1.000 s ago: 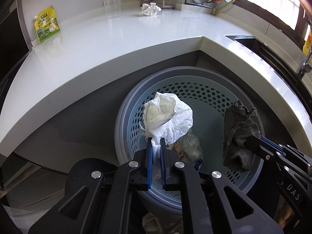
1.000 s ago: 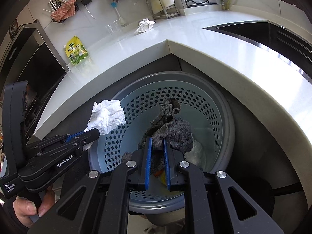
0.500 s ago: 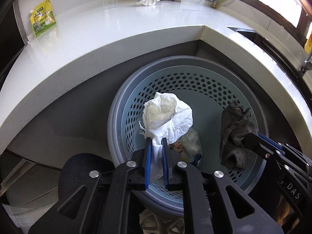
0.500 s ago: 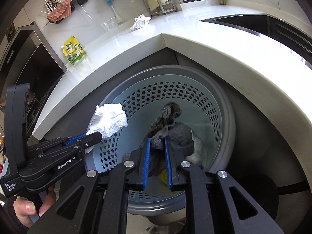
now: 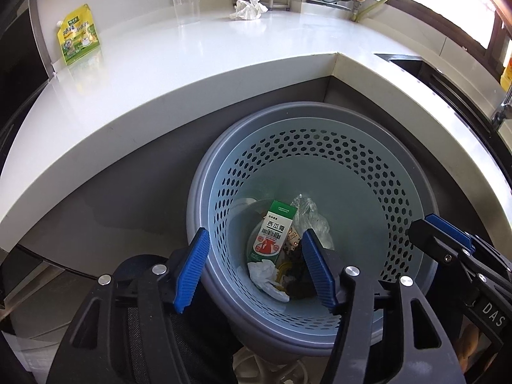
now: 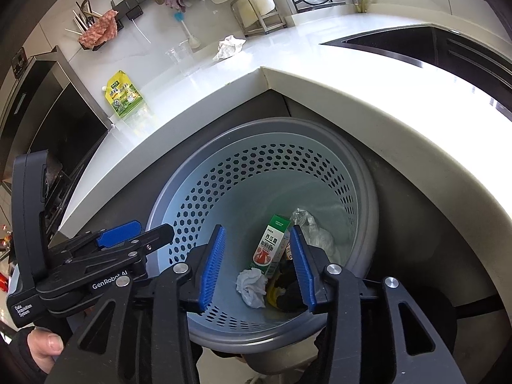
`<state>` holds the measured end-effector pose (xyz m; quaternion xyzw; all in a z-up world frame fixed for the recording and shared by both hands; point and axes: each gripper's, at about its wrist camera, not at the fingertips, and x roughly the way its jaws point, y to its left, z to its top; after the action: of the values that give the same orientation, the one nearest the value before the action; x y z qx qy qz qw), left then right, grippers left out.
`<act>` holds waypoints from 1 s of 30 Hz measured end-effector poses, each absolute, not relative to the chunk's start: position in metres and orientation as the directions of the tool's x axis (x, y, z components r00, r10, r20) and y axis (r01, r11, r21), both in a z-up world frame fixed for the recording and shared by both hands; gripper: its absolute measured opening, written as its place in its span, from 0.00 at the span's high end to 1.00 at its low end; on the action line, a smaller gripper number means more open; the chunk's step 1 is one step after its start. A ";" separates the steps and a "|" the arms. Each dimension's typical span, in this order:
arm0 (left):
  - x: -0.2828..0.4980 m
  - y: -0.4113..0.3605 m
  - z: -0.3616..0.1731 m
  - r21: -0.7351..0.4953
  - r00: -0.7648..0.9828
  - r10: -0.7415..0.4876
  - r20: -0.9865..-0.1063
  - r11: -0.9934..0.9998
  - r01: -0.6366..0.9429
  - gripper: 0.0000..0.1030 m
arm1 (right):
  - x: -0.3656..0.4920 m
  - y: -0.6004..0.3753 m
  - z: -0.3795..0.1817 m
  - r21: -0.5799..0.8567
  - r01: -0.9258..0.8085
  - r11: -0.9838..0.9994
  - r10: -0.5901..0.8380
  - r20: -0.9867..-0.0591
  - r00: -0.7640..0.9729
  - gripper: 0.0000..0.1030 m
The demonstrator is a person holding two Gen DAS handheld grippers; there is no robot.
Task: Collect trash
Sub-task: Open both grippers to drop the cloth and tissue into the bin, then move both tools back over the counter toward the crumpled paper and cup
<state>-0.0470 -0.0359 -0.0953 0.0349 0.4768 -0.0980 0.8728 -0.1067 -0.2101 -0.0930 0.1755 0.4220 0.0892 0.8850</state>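
Both the left gripper [image 5: 254,272] and right gripper [image 6: 257,268] are spread apart, empty, with the crumpled tissue [image 6: 252,287] below at 6 o'clock inside the perforated bin [image 5: 368,172].

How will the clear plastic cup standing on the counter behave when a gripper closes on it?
The clear plastic cup looks thin-walled and empty, so it is probably very light and may buckle under a firm squeeze. It stands upright and is tall for its base, so a sideways nudge could tip it. Once tipped, its round shape would likely let it roll on the glossy counter.

a home kitchen: white counter [image 6: 320,73], sink [image 6: 416,44], hanging utensils [image 6: 83,19].
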 end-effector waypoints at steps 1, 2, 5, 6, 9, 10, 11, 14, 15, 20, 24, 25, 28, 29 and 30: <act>-0.047 -0.035 -0.095 -0.034 0.528 -0.139 -0.838 0.979 0.203 0.40 | -0.107 -0.210 -0.093 0.384 -0.011 0.923 0.305 -0.716 0.627 0.59; -0.047 -0.035 -0.095 -0.036 0.529 -0.140 -0.837 0.979 0.202 0.39 | -0.107 -0.209 -0.093 0.382 -0.012 0.924 0.304 -0.717 0.627 0.57; -0.046 -0.034 -0.094 -0.037 0.528 -0.139 -0.837 0.979 0.200 0.38 | -0.107 -0.209 -0.094 0.382 -0.012 0.924 0.305 -0.717 0.627 0.55; -0.047 -0.033 -0.093 -0.037 0.531 -0.139 -0.836 0.979 0.198 0.38 | -0.107 -0.209 -0.094 0.384 -0.012 0.923 0.306 -0.717 0.626 0.55; -0.047 -0.030 -0.091 -0.038 0.538 -0.137 -0.832 0.981 0.192 0.38 | -0.107 -0.209 -0.093 0.383 -0.010 0.924 0.304 -0.717 0.627 0.55; -0.048 -0.029 -0.090 -0.039 0.540 -0.138 -0.830 0.981 0.191 0.37 | -0.108 -0.209 -0.092 0.385 -0.010 0.923 0.305 -0.716 0.628 0.54; -0.048 -0.028 -0.089 -0.040 0.541 -0.139 -0.830 0.981 0.190 0.37 | -0.108 -0.209 -0.091 0.388 -0.011 0.922 0.307 -0.714 0.630 0.51; -0.050 -0.025 -0.087 -0.051 0.541 -0.146 -0.828 0.981 0.187 0.37 | -0.109 -0.209 -0.087 0.390 -0.012 0.921 0.307 -0.708 0.636 0.47; -0.050 -0.024 -0.086 -0.054 0.542 -0.149 -0.827 0.981 0.187 0.37 | -0.110 -0.209 -0.086 0.387 -0.012 0.922 0.305 -0.707 0.638 0.47; -0.053 -0.018 -0.080 -0.067 0.555 -0.160 -0.817 0.981 0.184 0.33 | -0.112 -0.207 -0.078 0.380 -0.014 0.925 0.297 -0.700 0.650 0.41; -0.056 -0.011 -0.073 -0.076 0.571 -0.166 -0.804 0.981 0.178 0.31 | -0.113 -0.202 -0.071 0.374 -0.025 0.927 0.297 -0.691 0.659 0.39; -0.056 -0.010 -0.071 -0.079 0.573 -0.169 -0.802 0.981 0.178 0.31 | -0.114 -0.200 -0.069 0.370 -0.028 0.929 0.295 -0.689 0.662 0.38; -0.056 -0.003 -0.065 -0.093 0.577 -0.183 -0.796 0.979 0.182 0.29 | -0.115 -0.196 -0.061 0.361 -0.033 0.932 0.289 -0.683 0.671 0.33; -0.057 -0.002 -0.063 -0.096 0.583 -0.184 -0.791 0.979 0.179 0.29 | -0.116 -0.194 -0.058 0.359 -0.038 0.932 0.289 -0.679 0.675 0.32; -0.057 0.001 -0.059 -0.098 0.590 -0.185 -0.786 0.979 0.177 0.26 | -0.116 -0.192 -0.056 0.356 -0.040 0.934 0.287 -0.676 0.678 0.31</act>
<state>-0.0567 0.0010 -0.0593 -0.0044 0.4415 -0.1017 0.8915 -0.1158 -0.1922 -0.0555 0.1581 0.3907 0.0909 0.9023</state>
